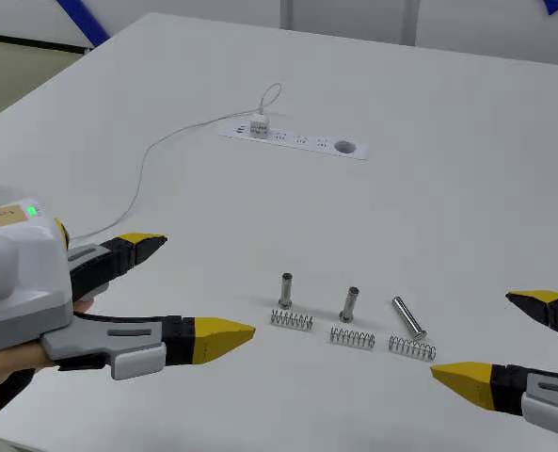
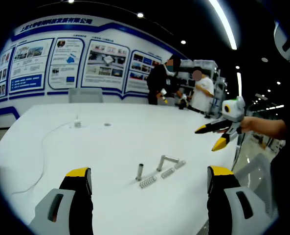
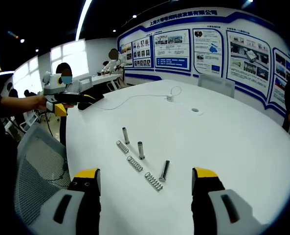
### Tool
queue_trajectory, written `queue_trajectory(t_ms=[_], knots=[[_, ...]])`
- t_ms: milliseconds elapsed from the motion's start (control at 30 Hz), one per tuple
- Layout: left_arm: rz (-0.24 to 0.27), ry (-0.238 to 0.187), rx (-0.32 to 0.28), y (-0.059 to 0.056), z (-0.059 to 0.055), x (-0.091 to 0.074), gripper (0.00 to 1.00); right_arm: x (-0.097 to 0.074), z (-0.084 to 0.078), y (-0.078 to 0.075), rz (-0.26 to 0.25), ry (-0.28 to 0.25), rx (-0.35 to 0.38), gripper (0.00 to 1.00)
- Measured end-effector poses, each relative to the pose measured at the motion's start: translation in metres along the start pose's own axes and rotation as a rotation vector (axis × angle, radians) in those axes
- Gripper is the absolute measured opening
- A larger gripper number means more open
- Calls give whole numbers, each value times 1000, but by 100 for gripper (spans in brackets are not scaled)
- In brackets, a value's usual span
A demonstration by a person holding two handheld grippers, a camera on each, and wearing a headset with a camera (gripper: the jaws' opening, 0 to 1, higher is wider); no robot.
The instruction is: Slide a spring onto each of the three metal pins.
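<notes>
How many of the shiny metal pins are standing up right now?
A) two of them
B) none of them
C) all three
A, because the left pin and the middle pin stand upright, while the right pin lies flat on the table.

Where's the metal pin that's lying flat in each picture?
Head view: lying pin, rightmost of three, lower centre-right.
Left gripper view: lying pin, farthest, just right of centre.
Right gripper view: lying pin, nearest, below centre.
Shared landmark: white charger, farther back.
</notes>
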State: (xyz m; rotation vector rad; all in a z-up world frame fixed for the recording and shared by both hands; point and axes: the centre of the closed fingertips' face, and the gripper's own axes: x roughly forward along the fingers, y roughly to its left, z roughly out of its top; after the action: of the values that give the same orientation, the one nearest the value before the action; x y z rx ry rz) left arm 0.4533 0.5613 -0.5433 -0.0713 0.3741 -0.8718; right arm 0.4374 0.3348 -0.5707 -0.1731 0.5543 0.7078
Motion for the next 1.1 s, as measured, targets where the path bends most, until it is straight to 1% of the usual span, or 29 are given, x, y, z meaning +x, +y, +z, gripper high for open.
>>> queue_trajectory(t_ms=[167, 333, 467, 567, 833, 933, 1000, 1100], knots=[[5, -1, -10, 1, -4, 1, 100, 10, 0, -4, 12, 21, -16, 72], [9, 9, -14, 1, -7, -1, 100, 20, -3, -12, 2, 38, -22, 67], [19, 5, -16, 4, -6, -3, 100, 25, -4, -15, -1, 46, -33, 64], [26, 1, -21, 6, -6, -3, 100, 28, -4, -14, 8, 50, -38, 62], [24, 6, -16, 7, -6, 0, 100, 38, -10, -17, 10, 72, -32, 57], [18, 25, 3, 8, -7, 1, 100, 44, -11, -20, 4, 79, -32, 56], [15, 20, 2, 8, -4, 2, 100, 48, -13, -23, 0, 92, -32, 55], [16, 16, 1, 8, -3, 3, 100, 53, -13, -27, -5, 95, -29, 54]])
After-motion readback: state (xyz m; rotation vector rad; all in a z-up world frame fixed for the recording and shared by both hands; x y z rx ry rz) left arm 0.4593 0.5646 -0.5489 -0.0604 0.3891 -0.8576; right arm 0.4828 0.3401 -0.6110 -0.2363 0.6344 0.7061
